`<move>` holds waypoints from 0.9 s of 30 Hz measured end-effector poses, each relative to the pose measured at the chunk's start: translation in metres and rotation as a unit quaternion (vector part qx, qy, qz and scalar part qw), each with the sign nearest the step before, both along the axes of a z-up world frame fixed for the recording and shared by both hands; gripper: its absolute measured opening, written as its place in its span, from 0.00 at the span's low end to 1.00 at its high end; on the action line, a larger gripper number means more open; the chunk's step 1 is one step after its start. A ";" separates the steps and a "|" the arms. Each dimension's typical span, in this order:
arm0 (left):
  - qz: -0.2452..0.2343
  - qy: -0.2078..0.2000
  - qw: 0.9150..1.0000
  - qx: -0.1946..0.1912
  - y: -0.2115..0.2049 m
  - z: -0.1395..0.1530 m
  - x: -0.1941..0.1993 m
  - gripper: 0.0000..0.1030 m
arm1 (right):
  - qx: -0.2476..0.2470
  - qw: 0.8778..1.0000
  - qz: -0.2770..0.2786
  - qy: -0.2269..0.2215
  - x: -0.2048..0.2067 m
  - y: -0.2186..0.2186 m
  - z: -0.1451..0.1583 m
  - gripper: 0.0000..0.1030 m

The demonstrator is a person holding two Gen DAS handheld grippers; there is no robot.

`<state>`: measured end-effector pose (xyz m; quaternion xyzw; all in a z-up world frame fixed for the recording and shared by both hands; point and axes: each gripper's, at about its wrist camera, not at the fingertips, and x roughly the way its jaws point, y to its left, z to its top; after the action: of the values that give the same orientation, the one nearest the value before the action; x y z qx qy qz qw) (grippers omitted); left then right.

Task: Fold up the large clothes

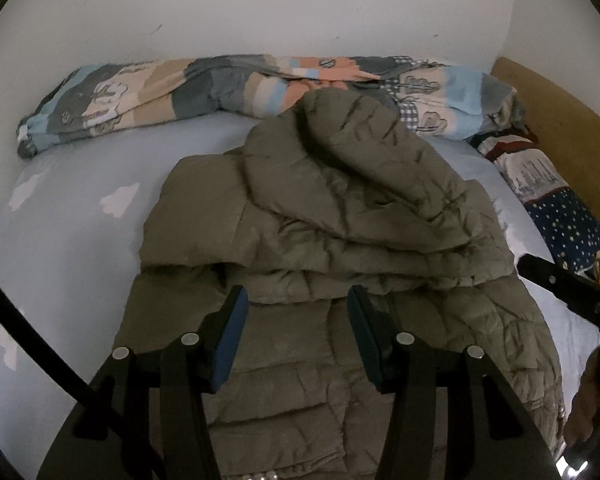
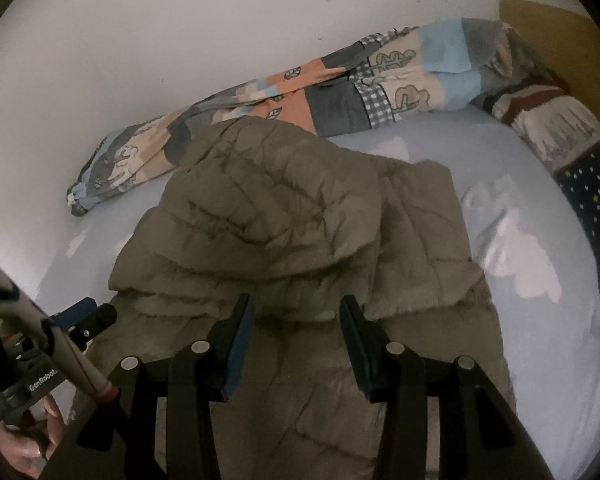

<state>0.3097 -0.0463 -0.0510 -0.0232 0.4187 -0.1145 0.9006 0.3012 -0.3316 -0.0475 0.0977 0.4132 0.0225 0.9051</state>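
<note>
On the bed [image 1: 68, 216], the jacket [image 1: 320, 240] lies lengthwise, hood [image 1: 352, 152] toward the wall [image 1: 260, 8].

Dim, soft indoor light; fisheye-bent, dark-vignetted edges; slight blur

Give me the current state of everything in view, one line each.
Puffer jacket: partly folded, hood and upper part laid over the body, flat on the bed.
Left gripper: open, above the jacket, holding nothing.
Right gripper: open, above the jacket, holding nothing.
Patterned quilt: bunched along the wall.
Bedsheet: spread, mostly smooth.
</note>
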 end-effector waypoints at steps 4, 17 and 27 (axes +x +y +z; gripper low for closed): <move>0.013 0.002 1.000 -0.009 0.008 -0.002 0.006 0.49 | -0.005 1.000 -0.004 -0.007 -0.001 0.001 0.002 0.47; 0.027 -0.011 1.000 -0.012 0.002 -0.014 0.074 0.49 | -0.012 1.000 0.012 -0.011 0.087 0.034 -0.028 0.47; 0.023 0.028 0.998 0.046 -0.007 -0.058 0.121 0.55 | -0.030 0.998 0.010 0.060 0.137 0.056 -0.091 0.48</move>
<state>0.4310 -0.0534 -0.1085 0.0051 0.4483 -0.0741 0.8908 0.4378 -0.2760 -0.1384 0.0674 0.4681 0.0137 0.8810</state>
